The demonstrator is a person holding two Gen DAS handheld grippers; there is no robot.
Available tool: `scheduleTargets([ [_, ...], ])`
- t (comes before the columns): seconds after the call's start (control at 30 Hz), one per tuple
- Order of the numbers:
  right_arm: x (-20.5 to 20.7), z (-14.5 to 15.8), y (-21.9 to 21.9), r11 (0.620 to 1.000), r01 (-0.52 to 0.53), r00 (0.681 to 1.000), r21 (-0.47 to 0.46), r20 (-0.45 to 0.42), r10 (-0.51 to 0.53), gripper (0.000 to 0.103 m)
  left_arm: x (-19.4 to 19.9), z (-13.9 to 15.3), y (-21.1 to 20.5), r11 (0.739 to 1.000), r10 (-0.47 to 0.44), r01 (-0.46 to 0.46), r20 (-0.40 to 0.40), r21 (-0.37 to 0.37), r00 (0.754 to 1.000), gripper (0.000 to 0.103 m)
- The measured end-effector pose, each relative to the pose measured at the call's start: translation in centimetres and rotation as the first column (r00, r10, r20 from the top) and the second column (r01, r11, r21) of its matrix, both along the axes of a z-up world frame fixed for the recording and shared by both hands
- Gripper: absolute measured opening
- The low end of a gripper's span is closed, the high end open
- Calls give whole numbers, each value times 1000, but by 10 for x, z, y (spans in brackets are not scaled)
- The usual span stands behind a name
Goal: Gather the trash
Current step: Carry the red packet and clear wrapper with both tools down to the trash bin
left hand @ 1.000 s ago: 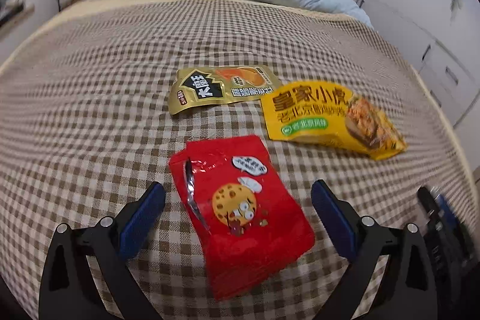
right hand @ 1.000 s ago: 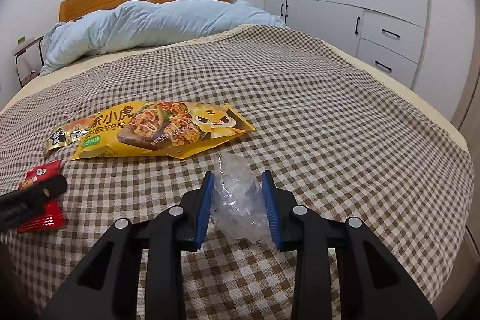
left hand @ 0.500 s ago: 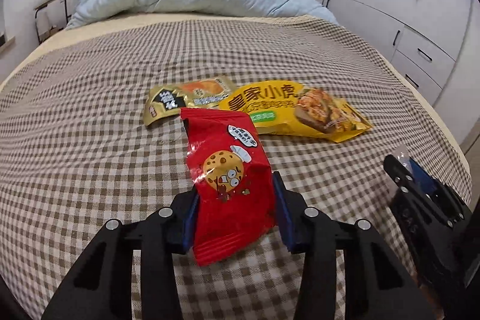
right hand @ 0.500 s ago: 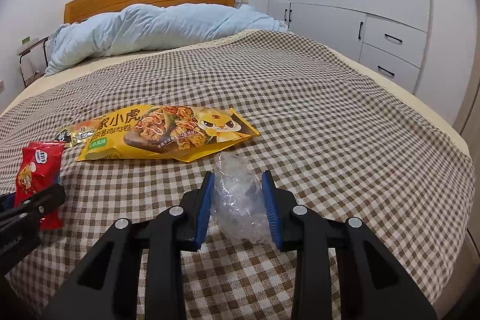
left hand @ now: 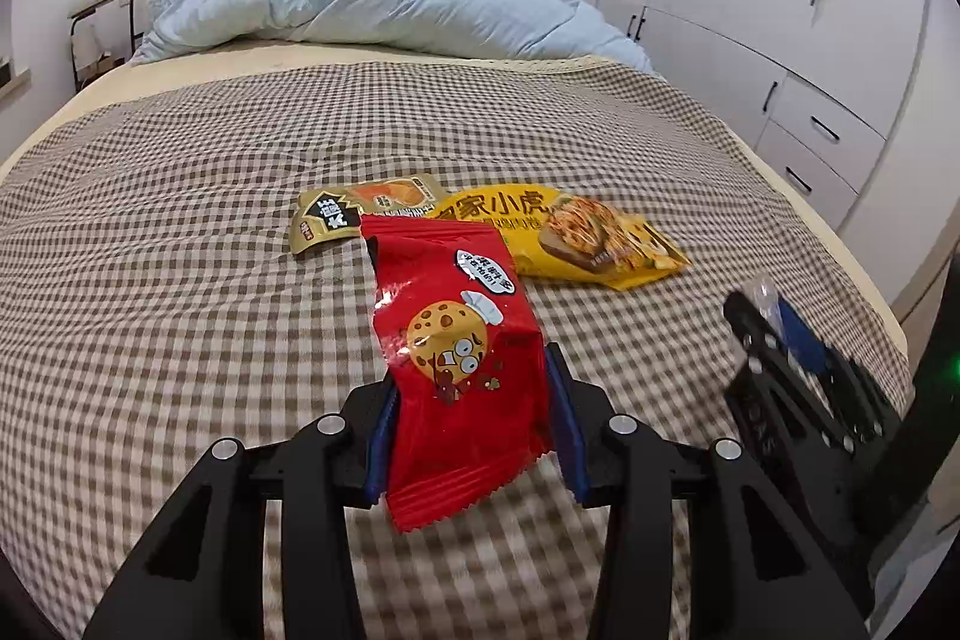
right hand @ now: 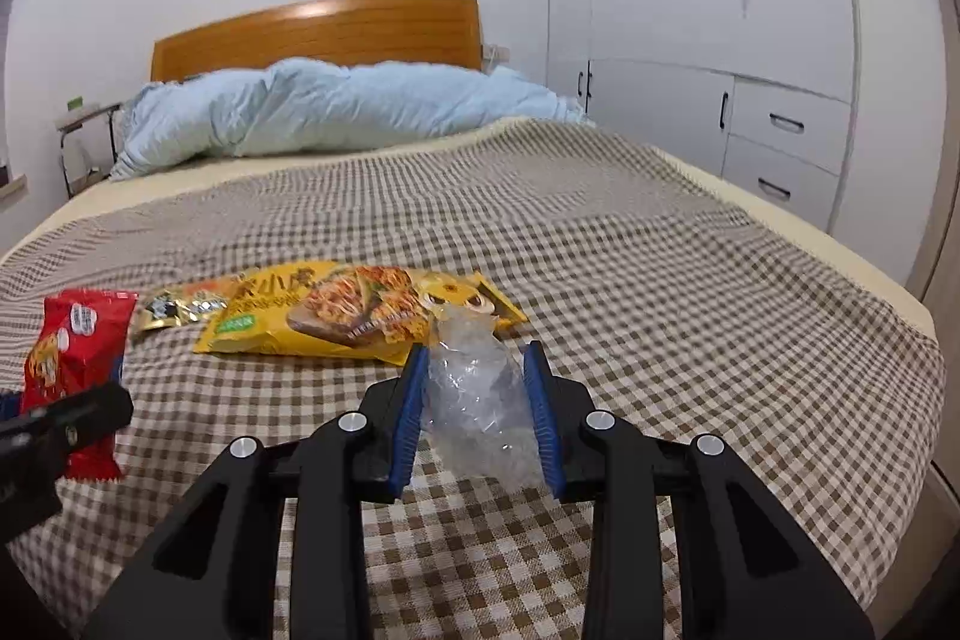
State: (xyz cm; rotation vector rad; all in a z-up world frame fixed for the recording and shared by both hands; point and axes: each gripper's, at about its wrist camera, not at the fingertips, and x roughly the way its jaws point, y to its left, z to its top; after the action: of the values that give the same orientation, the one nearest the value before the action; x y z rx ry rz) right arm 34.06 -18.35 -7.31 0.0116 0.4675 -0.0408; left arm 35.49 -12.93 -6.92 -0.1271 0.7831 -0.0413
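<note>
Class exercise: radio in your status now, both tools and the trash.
Left tool shut on red wrapper. Right tool shut on clear plastic. Yellow packet, gold packet on bed. Nothing blocking.

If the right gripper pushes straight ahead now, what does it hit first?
Probably the yellow snack packet lying flat on the checked bedspread, just beyond the crumpled clear plastic wrapper the right gripper holds; depth is uncertain.

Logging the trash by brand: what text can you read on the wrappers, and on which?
"家小虎": yellow snack bag, first character hidden.
Red cookie wrapper in left gripper: speech-bubble text too small.
Gold-and-black sachet: blurred.
Clear crumpled plastic in right gripper: none.
</note>
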Motion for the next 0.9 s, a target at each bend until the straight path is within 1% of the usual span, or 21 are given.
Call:
scheduleTargets([
  [0.1,-23,7,-4,1000,-11,997,14,74,10,32,-13,2,2,1000,-19,19,1,4,1000,41],
  [0.17,-41,7,-8,999,-25,995,22,97,22,32,-24,3,7,1000,-27,27,5,-16,1000,41],
  [0.27,-62,-5,-12,999,-43,994,-10,98,44,32,-43,3,12,998,-42,43,18,-50,999,41],
  [0.33,-76,-17,-16,998,-56,995,-22,82,58,32,-57,4,13,997,-56,58,34,-60,998,41],
  [0.37,-87,-24,-23,998,-63,995,-7,71,63,32,-66,6,14,996,-65,67,43,-60,997,41],
  [0.47,-113,-32,-38,997,-72,996,34,60,70,32,-87,9,16,992,-90,95,65,-78,994,41],
  [0.63,-151,-26,-51,994,-99,992,55,80,94,32,-123,13,14,984,-145,153,94,-90,985,41],
  [0.73,-173,-17,-51,989,-139,986,42,98,134,32,-141,11,12,978,-169,179,95,-105,981,41],
  [0.9,-207,-12,-44,980,-196,976,20,98,193,32,-170,8,7,970,-202,213,103,-116,974,41],
])
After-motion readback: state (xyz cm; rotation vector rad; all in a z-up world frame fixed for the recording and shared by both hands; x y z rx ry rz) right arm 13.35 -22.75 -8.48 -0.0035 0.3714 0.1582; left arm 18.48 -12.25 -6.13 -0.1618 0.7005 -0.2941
